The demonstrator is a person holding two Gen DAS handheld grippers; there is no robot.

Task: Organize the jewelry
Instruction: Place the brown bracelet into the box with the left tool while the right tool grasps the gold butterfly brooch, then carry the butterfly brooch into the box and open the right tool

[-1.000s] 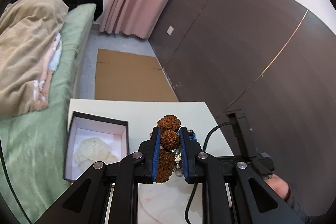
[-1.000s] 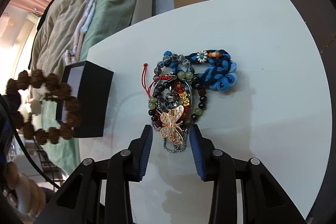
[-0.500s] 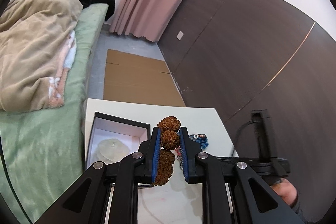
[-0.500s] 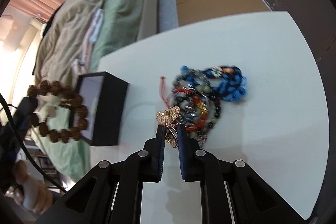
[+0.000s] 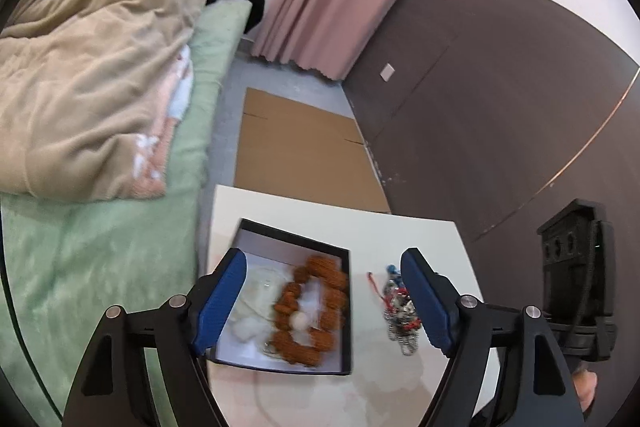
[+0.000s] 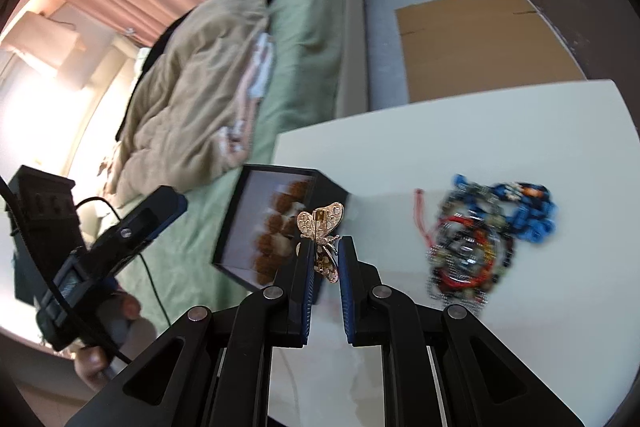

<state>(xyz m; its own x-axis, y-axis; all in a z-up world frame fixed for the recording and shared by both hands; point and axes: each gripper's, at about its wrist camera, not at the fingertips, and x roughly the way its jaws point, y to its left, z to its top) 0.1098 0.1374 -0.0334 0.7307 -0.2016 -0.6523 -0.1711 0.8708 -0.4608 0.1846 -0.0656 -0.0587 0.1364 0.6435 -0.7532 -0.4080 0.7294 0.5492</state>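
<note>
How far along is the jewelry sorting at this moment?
Done: the brown bead bracelet lies inside the black box, and the left gripper is open above it. In hand: the right gripper is shut on the gold butterfly brooch. Left: the tangled pile of bracelets on the white table.

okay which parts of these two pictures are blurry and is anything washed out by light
Left wrist view: the brown bead bracelet in the black box is motion-smeared; the open left gripper stays sharp. Right wrist view: the jewelry pile is smeared, the gold butterfly brooch in the right gripper is crisp, and bright window glare washes out the left edge.
</note>
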